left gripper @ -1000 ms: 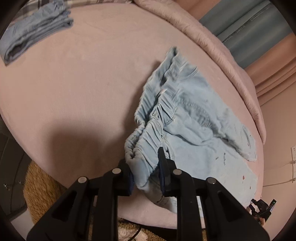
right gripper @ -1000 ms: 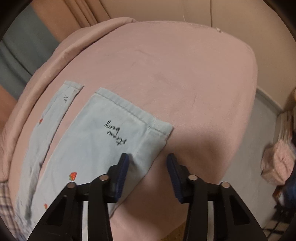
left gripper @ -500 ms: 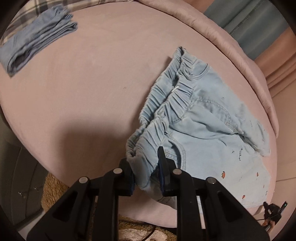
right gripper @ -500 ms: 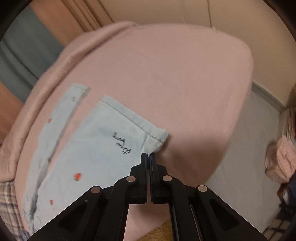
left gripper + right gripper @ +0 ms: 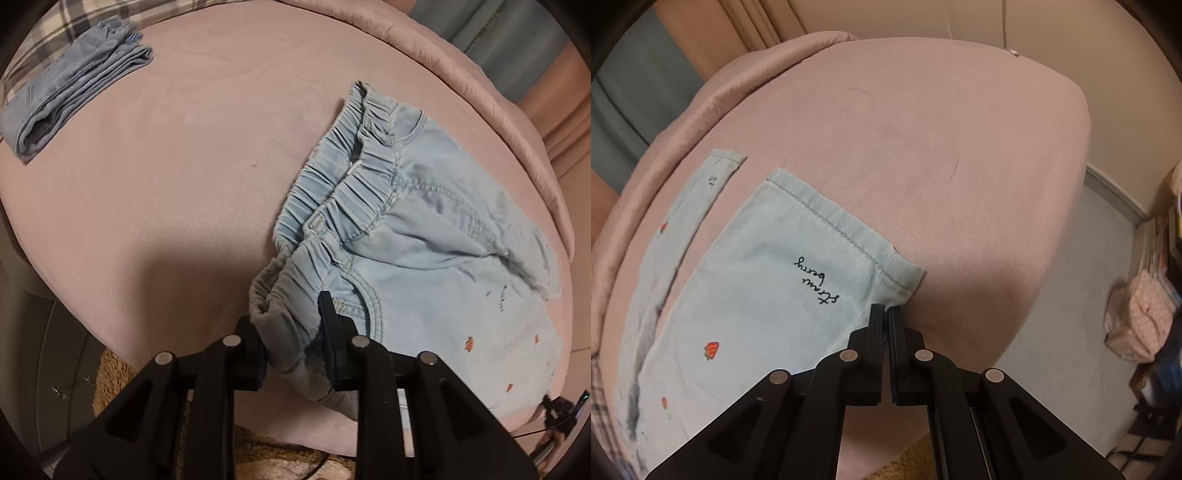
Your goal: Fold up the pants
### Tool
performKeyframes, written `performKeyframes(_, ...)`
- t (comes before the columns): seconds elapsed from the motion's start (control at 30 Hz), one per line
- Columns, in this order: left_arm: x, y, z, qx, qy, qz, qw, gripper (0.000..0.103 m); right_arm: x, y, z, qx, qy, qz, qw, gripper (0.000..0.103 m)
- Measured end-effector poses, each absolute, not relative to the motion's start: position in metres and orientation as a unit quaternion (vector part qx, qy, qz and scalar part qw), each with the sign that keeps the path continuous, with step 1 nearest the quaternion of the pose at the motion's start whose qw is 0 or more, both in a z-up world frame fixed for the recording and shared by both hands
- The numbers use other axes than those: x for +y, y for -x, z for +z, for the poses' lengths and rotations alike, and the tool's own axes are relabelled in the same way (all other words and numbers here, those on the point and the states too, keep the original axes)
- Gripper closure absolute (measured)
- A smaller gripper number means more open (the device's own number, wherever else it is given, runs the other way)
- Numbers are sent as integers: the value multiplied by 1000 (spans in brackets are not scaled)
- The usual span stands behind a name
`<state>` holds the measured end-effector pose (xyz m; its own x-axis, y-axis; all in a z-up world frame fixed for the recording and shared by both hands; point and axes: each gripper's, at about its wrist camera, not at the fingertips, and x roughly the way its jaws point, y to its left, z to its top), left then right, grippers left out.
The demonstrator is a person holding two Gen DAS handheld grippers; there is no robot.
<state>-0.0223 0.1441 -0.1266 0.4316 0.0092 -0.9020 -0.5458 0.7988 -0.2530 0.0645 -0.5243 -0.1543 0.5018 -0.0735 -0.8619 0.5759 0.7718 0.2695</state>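
So I've got both ends of the pants (image 5: 436,236) pinched. My left gripper (image 5: 291,332) is clamped on the bunched waistband at the near edge of the bed (image 5: 166,177), fingers held apart by the thick elastic. My right gripper (image 5: 885,317) is squeezed almost fully closed on the near corner of one leg hem (image 5: 849,236).

Honestly the folding itself hasn't started, I'd say. The pants lie spread on the pink cover, waistband rumpled, legs side by side and not stacked. The other hem (image 5: 726,160) sits further off to the left. What's left: bring one leg over the other, then fold lengthwise.

There's another folded denim piece (image 5: 74,85) at the far left, well clear. Nothing really blocks me, just the bed edge close by.
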Motion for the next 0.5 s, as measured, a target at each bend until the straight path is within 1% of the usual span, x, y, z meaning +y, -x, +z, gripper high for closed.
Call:
performKeyframes(0.03, 144, 22, -124, 505, 268, 174, 802, 72, -524, -66, -153, 461, -270, -202, 821, 101)
performKeyframes(0.13, 141, 19, -110, 501, 256, 181, 807, 59, -523, -67, -151, 463, -261, -214, 820, 101)
performKeyframes(0.2, 138, 17, -98, 486, 246, 181, 819, 36, -521, -65, -149, 464, -248, -218, 822, 101)
performKeyframes(0.27, 136, 16, -83, 467, 242, 178, 832, 28, -519, -64, -145, 467, -233, -224, 823, 101)
performKeyframes(0.33, 131, 13, -69, 452, 240, 167, 843, 24, -516, -64, -140, 469, -215, -233, 824, 96)
performKeyframes(0.37, 127, 10, -61, 444, 242, 156, 848, 22, -515, -62, -137, 466, -208, -239, 826, 87)
performKeyframes(0.4, 123, 10, -58, 438, 246, 147, 852, 19, -512, -61, -131, 462, -199, -245, 829, 72)
performKeyframes(0.43, 119, 8, -54, 433, 250, 134, 856, 18, -511, -60, -127, 457, -196, -248, 832, 61)
performKeyframes(0.47, 113, 4, -50, 428, 255, 116, 859, 18, -508, -59, -120, 449, -193, -248, 837, 43)
performKeyframes(0.5, 108, 2, -48, 427, 257, 104, 860, 17, -503, -61, -113, 438, -190, -245, 844, 35)
